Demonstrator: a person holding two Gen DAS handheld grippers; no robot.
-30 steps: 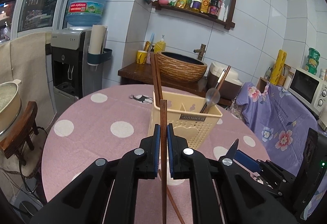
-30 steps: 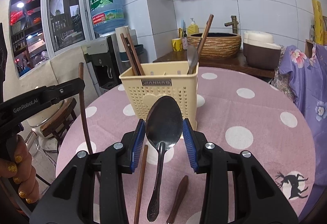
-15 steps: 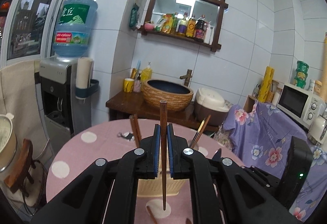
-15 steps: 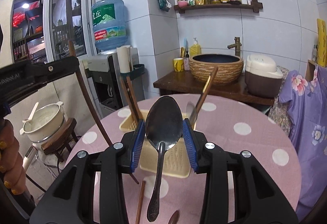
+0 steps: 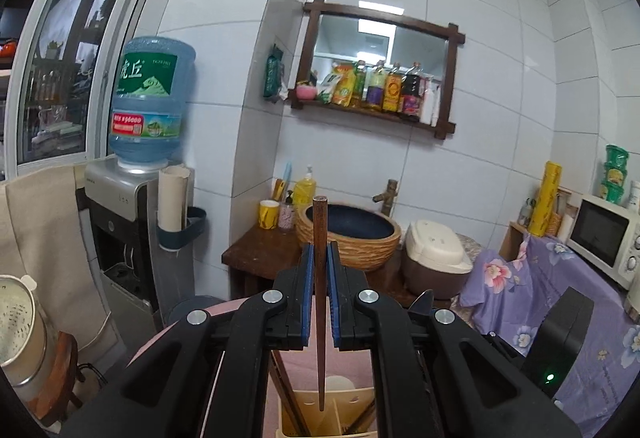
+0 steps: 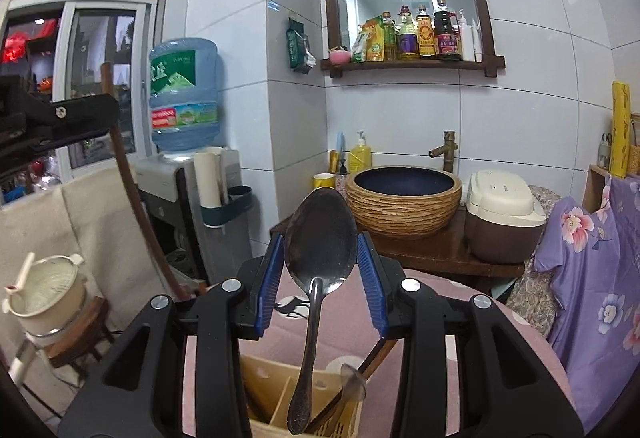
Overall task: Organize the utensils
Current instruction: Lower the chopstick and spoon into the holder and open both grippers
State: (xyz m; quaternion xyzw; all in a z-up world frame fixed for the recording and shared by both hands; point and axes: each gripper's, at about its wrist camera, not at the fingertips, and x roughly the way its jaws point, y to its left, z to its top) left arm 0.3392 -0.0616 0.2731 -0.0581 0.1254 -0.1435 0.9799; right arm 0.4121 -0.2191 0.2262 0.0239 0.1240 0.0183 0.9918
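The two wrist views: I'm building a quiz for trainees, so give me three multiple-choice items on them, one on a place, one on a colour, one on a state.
1. Where does the lower end of the shiny metal spoon hang?
A. over the cream plastic utensil caddy
B. inside the woven basin
C. on the floor

2. What colour are the pads on the right gripper?
A. red
B. blue
C. green

3. How does the left gripper stand?
A. wide open, holding nothing
B. shut on a fork
C. shut on the dark wooden chopstick

Key: 1 A, the handle tip hangs above the caddy's compartments; 2 B, both pads show blue; 3 C, the jaws clamp the upright chopstick.
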